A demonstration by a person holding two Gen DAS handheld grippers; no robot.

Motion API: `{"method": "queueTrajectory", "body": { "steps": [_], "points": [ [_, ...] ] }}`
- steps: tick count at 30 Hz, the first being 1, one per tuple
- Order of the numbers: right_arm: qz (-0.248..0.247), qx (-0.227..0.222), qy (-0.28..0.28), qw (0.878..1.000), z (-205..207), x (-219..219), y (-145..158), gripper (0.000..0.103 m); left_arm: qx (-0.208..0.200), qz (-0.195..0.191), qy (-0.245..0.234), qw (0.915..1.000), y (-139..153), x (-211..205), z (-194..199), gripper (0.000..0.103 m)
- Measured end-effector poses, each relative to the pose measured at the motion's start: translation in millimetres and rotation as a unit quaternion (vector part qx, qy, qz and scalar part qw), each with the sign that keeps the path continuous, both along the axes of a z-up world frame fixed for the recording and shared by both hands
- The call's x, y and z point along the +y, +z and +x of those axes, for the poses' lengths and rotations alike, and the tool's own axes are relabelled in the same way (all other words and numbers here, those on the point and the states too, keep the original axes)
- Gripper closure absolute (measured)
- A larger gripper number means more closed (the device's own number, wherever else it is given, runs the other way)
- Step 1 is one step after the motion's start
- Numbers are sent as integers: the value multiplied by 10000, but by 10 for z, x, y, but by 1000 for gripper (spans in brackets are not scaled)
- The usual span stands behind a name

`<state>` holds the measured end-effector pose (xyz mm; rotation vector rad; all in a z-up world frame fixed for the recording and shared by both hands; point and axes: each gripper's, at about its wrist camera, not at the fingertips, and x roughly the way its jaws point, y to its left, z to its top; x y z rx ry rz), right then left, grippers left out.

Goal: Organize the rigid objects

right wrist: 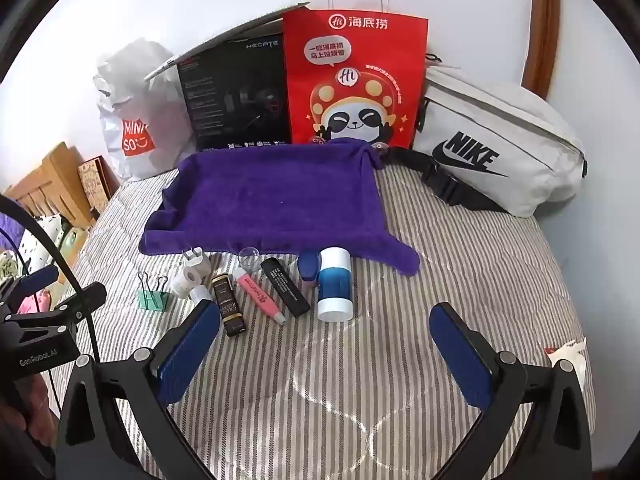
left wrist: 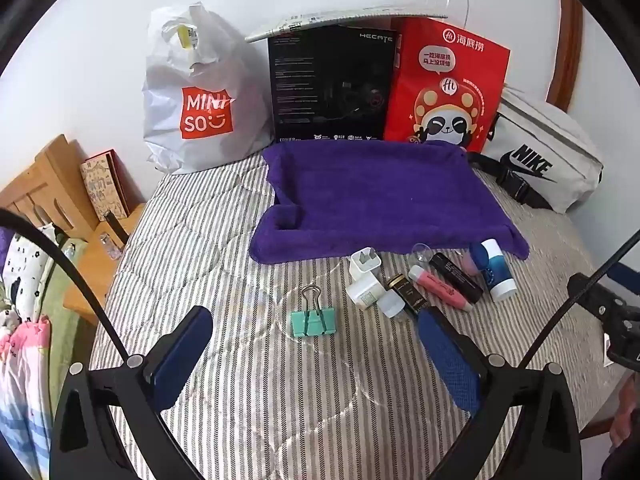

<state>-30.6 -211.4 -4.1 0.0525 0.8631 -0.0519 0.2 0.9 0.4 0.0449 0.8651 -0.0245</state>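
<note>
A: Are the claws holding anything?
B: No. The left gripper (left wrist: 312, 356) and right gripper (right wrist: 326, 344) both gape wide and empty above the striped quilt (right wrist: 460, 248).
A: Any writing?
B: MINISO on the white bag (left wrist: 192, 96), HECATE on the black box (left wrist: 332, 84), NIKE on the pouch (right wrist: 496, 148).
A: And the items?
B: A green binder clip (left wrist: 312, 320), a white charger plug (left wrist: 364, 266), a pink tube (right wrist: 262, 294) and a blue-and-white container (right wrist: 335, 284), perhaps a bottle, lie just before the purple towel (right wrist: 272, 204).

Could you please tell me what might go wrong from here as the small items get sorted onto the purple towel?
1. The items lie tightly packed: the black-and-gold tube, pink tube and black tube nearly touch, so wide-open fingers of the right hand-held gripper could knock neighbours.
2. The blue-and-white bottle lies on its side and may roll on the soft striped quilt.
3. The clear cap is hard to see and could be missed.
</note>
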Motion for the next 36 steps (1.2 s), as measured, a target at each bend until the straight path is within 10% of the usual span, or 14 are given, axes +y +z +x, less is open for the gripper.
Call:
{"method": "queueTrajectory", "body": {
  "steps": [36],
  "points": [
    [-77, 84, -54, 9999, -38, 10, 86, 0, -101, -173, 12, 9998, 153, 96, -95, 0]
  ]
}}
